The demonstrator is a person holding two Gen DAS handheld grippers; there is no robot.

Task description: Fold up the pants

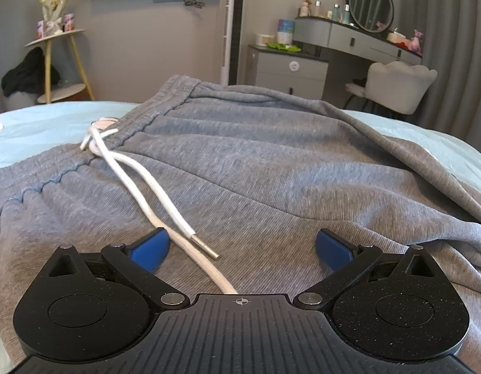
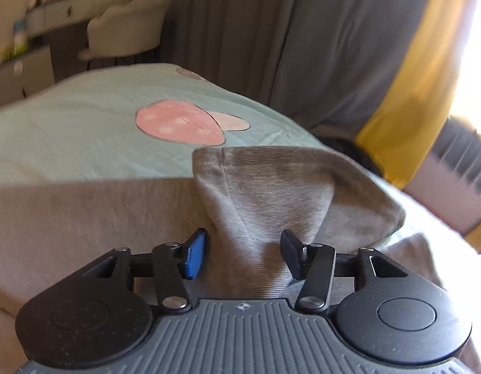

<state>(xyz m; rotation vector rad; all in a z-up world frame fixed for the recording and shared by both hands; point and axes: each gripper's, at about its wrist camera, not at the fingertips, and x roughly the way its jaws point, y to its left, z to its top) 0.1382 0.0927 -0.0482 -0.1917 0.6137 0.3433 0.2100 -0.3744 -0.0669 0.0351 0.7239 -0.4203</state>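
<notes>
Grey ribbed-knit pants (image 1: 271, 162) on mint bed (image 2: 69, 131); left gripper (image 1: 242, 246) wide open above them; right gripper (image 2: 244, 254) half-open around raised fabric fold, not gripping.

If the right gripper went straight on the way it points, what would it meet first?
Most likely the raised fold of the grey pants, already standing between the open right gripper's fingers; depth is unclear.

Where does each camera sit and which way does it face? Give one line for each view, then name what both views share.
Left wrist: on the left gripper, jaws wide apart, facing across the pants waistband and drawstring toward a dressing table.
Right wrist: on the right gripper, facing a raised fold of the pants standing between its parted jaws, curtain beyond.
Shared: pants, bedspread, chair.
</notes>
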